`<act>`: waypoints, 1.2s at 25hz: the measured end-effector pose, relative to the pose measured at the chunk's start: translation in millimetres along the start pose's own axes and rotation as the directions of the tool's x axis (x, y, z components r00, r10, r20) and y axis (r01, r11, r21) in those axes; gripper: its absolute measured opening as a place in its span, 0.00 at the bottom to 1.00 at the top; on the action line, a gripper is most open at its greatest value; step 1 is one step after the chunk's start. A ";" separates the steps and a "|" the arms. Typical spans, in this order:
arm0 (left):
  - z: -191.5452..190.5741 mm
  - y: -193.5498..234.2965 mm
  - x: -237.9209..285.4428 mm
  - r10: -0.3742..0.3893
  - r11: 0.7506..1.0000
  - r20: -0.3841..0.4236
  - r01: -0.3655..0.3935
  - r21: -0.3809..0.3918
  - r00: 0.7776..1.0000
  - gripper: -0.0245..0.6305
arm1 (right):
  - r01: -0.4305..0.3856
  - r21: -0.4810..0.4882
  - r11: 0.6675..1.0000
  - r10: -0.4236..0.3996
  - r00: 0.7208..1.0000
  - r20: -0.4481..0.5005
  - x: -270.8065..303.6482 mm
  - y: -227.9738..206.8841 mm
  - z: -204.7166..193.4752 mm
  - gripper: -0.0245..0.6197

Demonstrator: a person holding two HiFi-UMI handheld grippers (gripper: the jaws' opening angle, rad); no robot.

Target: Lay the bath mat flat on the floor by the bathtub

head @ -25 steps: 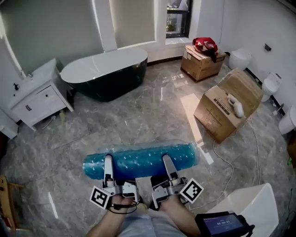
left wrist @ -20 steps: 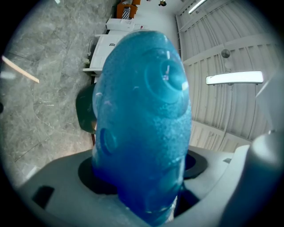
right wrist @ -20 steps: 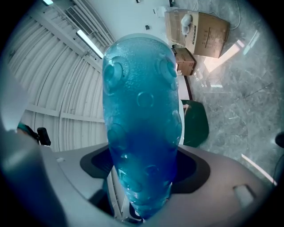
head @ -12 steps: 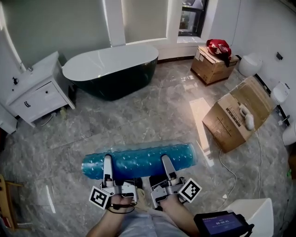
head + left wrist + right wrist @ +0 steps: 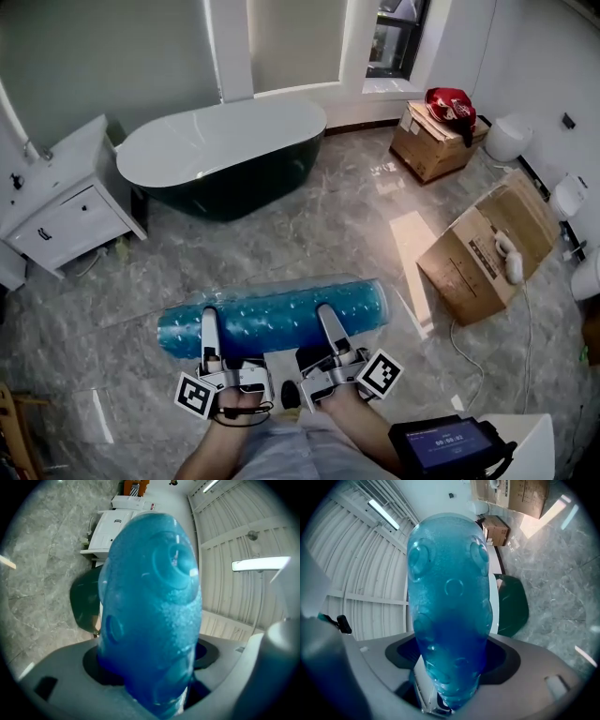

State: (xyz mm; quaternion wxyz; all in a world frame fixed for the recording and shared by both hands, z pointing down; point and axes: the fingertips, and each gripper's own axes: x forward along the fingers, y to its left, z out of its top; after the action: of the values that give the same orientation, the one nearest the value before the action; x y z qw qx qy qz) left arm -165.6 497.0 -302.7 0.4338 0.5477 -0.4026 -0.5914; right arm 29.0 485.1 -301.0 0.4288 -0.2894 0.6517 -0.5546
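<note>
A rolled, translucent blue bath mat [image 5: 272,317] with round suction cups is held crosswise above the grey marble floor. My left gripper [image 5: 207,323] is shut on its left part and my right gripper [image 5: 326,319] on its right part. In the left gripper view the bath mat [image 5: 150,606] fills the space between the jaws. In the right gripper view the bath mat [image 5: 449,606] does the same and hides the fingertips. The dark green bathtub [image 5: 225,155] with its white rim stands ahead, apart from the roll, below the window.
A white vanity cabinet [image 5: 58,214] stands left of the tub. Two cardboard boxes [image 5: 487,246] [image 5: 433,142] are on the right, the far one with a red bag [image 5: 452,101] on top. Toilets [image 5: 509,137] line the right wall. A cable [image 5: 471,330] runs across the floor.
The view has shifted toward the bathtub, which now sits closer and more central. Both grippers keep the same hold on the rolled mat.
</note>
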 end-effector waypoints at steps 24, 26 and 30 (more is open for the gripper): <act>-80.9 161.4 345.0 0.120 0.993 -0.212 -0.122 0.004 0.970 0.58 | 0.080 0.051 0.995 -0.089 0.977 0.193 237.2 -116.0 230.0 0.59; -94.6 165.2 377.9 0.124 0.992 -0.232 -0.126 0.007 0.965 0.58 | 0.074 0.060 0.995 -0.085 0.973 0.215 257.8 -114.5 254.4 0.59; -117.8 159.2 423.9 0.117 0.993 -0.268 -0.120 0.005 0.956 0.58 | 0.066 0.057 0.996 -0.077 0.968 0.240 282.9 -101.5 289.0 0.59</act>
State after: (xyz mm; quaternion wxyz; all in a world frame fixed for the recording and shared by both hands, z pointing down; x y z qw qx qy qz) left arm -46.6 44.8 -286.7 0.5219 0.5950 -0.3692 -0.4872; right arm 141.9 84.5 -274.7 0.4915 -0.3677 0.5702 -0.5459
